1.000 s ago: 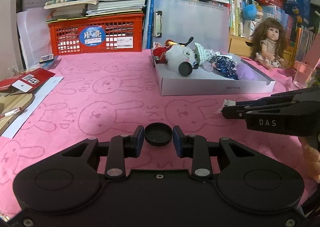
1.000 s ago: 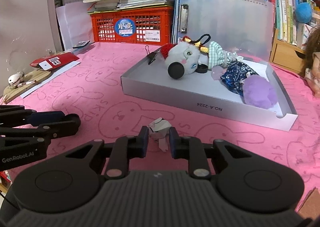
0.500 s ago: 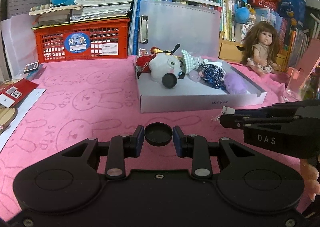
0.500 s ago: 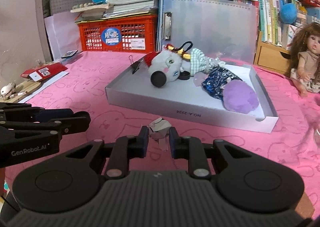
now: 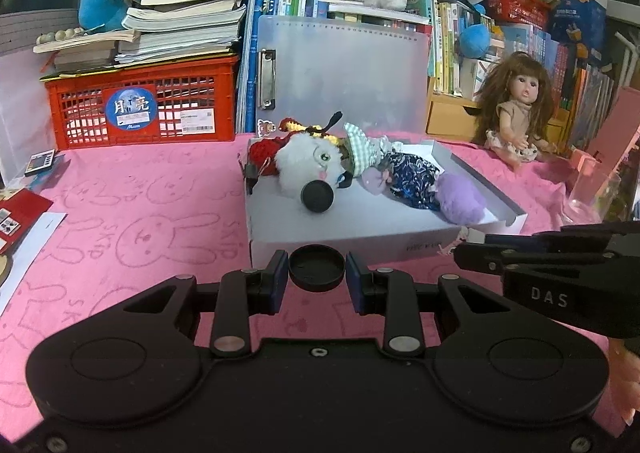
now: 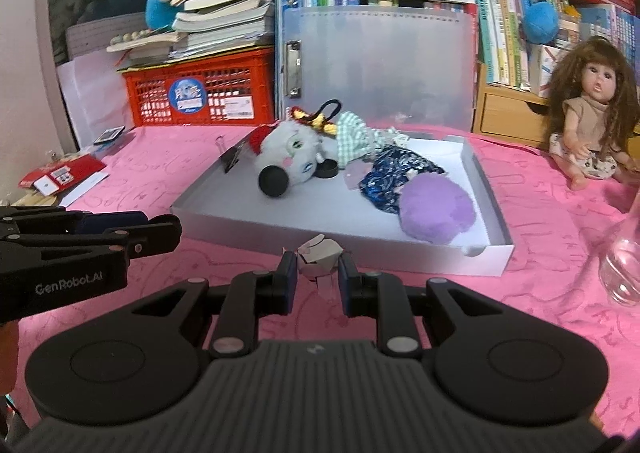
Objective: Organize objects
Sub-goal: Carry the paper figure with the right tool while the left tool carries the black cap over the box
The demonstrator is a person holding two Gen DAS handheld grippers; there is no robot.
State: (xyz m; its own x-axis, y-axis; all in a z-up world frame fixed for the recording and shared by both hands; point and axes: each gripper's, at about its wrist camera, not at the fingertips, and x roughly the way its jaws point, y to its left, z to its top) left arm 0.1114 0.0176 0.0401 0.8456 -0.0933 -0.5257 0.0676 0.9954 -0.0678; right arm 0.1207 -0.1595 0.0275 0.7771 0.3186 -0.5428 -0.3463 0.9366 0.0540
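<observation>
My left gripper [image 5: 317,277] has its fingers closed on a small black round cap [image 5: 317,268], which sits level between the two blue pads. My right gripper [image 6: 318,275] has its fingers closed on a small crumpled piece of paper [image 6: 319,254], white and pinkish, and it sticks up a little above the pads. Both grippers are held above the counter [image 5: 120,189], which has a pink cloth with rabbit drawings on it.

Just ahead of both grippers lies a shallow white tray [image 6: 496,213]. In it I see a white plush toy [image 6: 292,157] with a black nose, a checked green cloth [image 6: 352,137], a dark blue patterned cloth [image 6: 392,177] and a purple plush ball [image 6: 438,209]. A black binder clip [image 6: 231,157] is fixed on the tray's left wall.

Behind the tray stands a translucent clipboard case [image 5: 344,73], and to its left a red crate [image 5: 144,105] with books on top. A doll [image 6: 592,113] with brown hair sits on the right side of the counter, and a clear glass [image 6: 624,265] stands near it.
</observation>
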